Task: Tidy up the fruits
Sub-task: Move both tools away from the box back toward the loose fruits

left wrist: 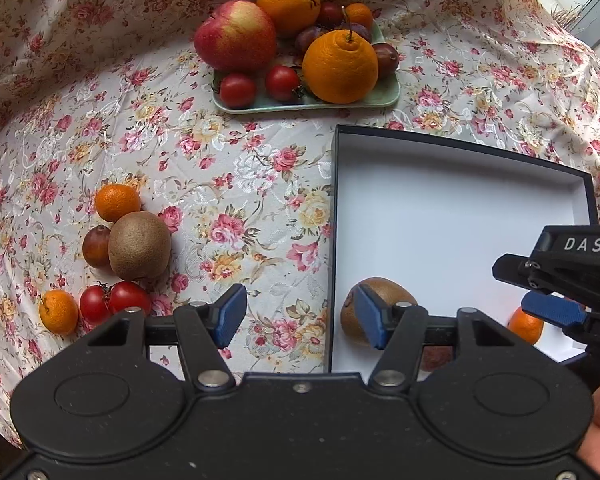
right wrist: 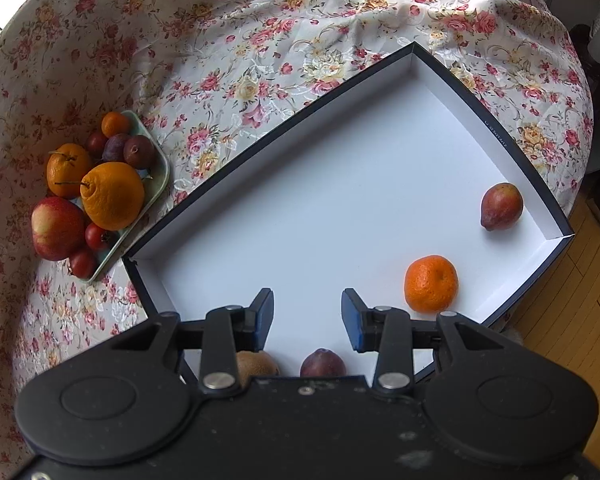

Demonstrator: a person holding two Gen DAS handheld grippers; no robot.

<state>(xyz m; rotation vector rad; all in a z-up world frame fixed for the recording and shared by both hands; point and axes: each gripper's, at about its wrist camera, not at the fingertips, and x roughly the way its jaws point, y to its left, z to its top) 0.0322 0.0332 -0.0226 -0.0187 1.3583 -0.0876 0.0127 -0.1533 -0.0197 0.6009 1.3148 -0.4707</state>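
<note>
Loose fruits on the desk lay left of my left tool point(left wrist: 300, 316), both tools spread and empty.

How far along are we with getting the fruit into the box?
Done: the white-lined dark box holds four fruits: a small orange mandarin, a reddish pear-shaped fruit, a brown kiwi and a dark plum. In hand: nothing; left gripper and right gripper are open. Left: six loose fruits, including the fuzzy kiwi on the cloth, plus the green plate's pile.
</note>
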